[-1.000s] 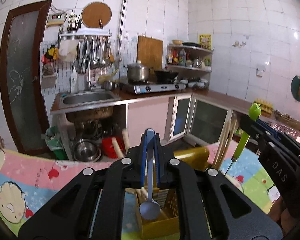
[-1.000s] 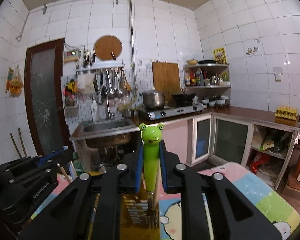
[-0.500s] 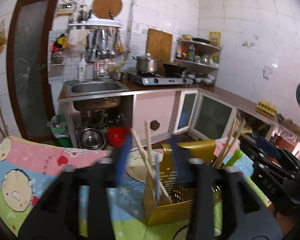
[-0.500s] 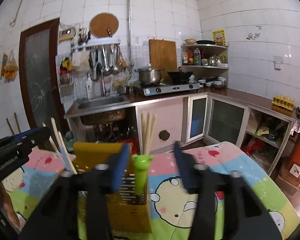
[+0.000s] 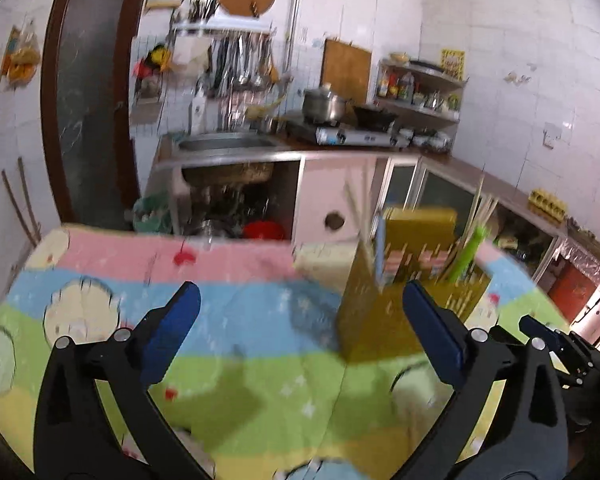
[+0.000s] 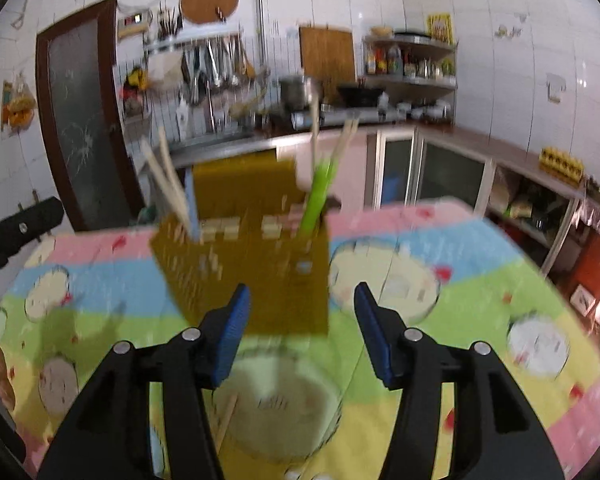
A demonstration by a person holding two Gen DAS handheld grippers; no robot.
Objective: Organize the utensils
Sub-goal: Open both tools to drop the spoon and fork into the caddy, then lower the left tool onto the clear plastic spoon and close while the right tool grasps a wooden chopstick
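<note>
A yellow perforated utensil holder (image 5: 396,292) (image 6: 256,264) stands on the cartoon-print tablecloth (image 5: 236,380). In it stand wooden chopsticks (image 6: 168,180), a blue-handled spoon (image 5: 380,248) (image 6: 192,204) and a green frog-handled utensil (image 5: 466,254) (image 6: 318,196). My left gripper (image 5: 300,332) is open and empty, set back to the left of the holder. My right gripper (image 6: 302,328) is open and empty, just in front of the holder. Both views are blurred by motion.
A clear glass bowl (image 6: 276,412) with a chopstick (image 6: 226,416) in it sits on the cloth under my right gripper. The right gripper shows at the left wrist view's right edge (image 5: 556,344). Sink (image 5: 224,144), stove and cabinets line the far wall.
Both grippers have opened. The left let go of the blue spoon and the right let go of the green frog utensil, both now standing in the holder. Both grippers have pulled back.
</note>
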